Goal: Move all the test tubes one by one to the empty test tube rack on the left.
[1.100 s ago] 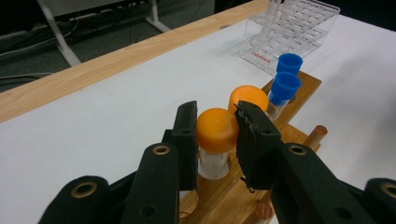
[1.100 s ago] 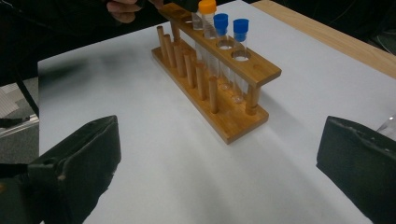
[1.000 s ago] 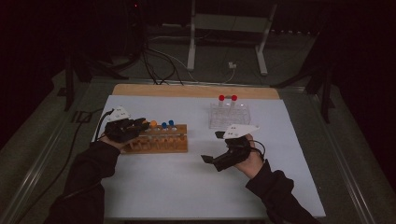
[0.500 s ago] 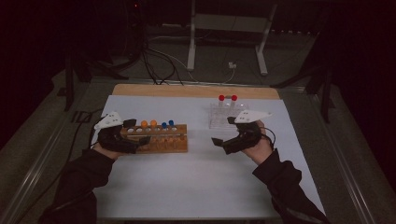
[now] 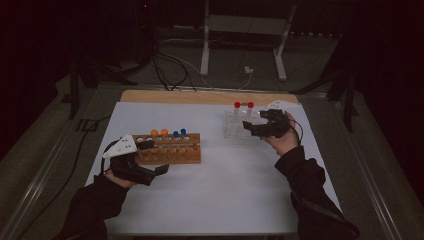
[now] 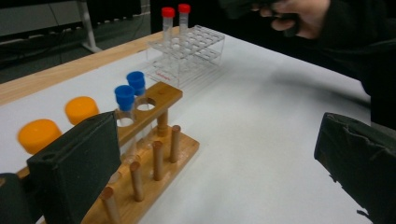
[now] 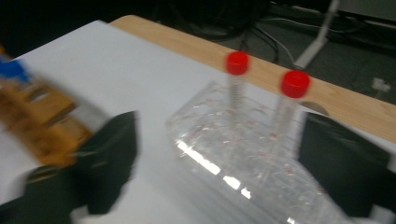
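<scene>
Nearest on the left, the left hand-held gripper (image 5: 150,161) sits low over the white worktop (image 5: 225,190) at the near left corner of the wooden rack (image 5: 170,148). Its jaws have just been opening and now stand wide apart with nothing between them; in the left gripper view one jaw is close beside the rack's near end, the other well off over bare worktop. The wooden rack stands left of centre, carrying two orange-capped tubes (image 5: 159,134) toward its left end and two blue-capped tubes (image 5: 179,134) just to their right, all upright in the holes. Farther off on the right, the right hand-held gripper (image 5: 251,128) is held against the near side of the clear plastic rack (image 5: 235,125). Its jaws have just been closing, yet in the right gripper view they stand apart, released, on either side of the clear rack's near end, with no pad visibly pressing on anything. Two red-capped tubes (image 5: 243,106) stand upright side by side at the far edge of that clear rack.
</scene>
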The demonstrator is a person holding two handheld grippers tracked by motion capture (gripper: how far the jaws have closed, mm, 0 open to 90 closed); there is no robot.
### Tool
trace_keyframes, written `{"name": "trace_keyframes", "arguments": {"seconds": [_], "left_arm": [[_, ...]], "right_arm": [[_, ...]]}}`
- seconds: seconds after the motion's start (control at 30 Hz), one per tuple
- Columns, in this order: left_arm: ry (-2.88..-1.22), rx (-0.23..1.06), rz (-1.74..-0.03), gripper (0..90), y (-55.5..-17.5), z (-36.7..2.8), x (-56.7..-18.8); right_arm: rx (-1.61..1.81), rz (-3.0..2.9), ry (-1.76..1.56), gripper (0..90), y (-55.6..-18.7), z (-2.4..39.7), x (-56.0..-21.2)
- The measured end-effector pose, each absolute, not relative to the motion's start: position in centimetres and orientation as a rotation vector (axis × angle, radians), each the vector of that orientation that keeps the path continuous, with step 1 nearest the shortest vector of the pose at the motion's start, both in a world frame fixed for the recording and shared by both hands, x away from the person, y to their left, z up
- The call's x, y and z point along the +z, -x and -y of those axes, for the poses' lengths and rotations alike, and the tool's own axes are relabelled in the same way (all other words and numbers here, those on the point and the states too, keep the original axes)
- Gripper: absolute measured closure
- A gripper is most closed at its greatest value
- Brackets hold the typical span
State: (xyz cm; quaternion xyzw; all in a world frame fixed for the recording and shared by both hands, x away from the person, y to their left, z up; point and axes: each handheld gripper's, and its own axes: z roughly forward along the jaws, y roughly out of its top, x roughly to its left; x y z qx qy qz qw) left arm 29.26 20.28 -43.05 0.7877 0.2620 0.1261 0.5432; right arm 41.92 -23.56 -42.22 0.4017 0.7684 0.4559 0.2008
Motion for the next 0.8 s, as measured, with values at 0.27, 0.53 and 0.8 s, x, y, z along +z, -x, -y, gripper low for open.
{"name": "trace_keyframes", "arguments": {"seconds": [0.27, 0.53, 0.8], "left_arm": [[-1.874, 0.290, -0.628, 1.2, -29.1, -20.3, -43.5], [-1.882, 0.282, -0.622, 1.2, -29.2, -20.0, -43.7], [-1.882, 0.292, -0.625, 1.2, -29.2, -20.1, -43.7]], "right_arm": [[1.192, -2.100, -1.253, 35.2, -45.0, 24.0, -44.0], [1.117, -2.104, -1.271, 53.8, -47.1, 23.6, -44.9], [1.070, -2.112, -1.318, 61.6, -48.8, 22.9, -45.5]]}}
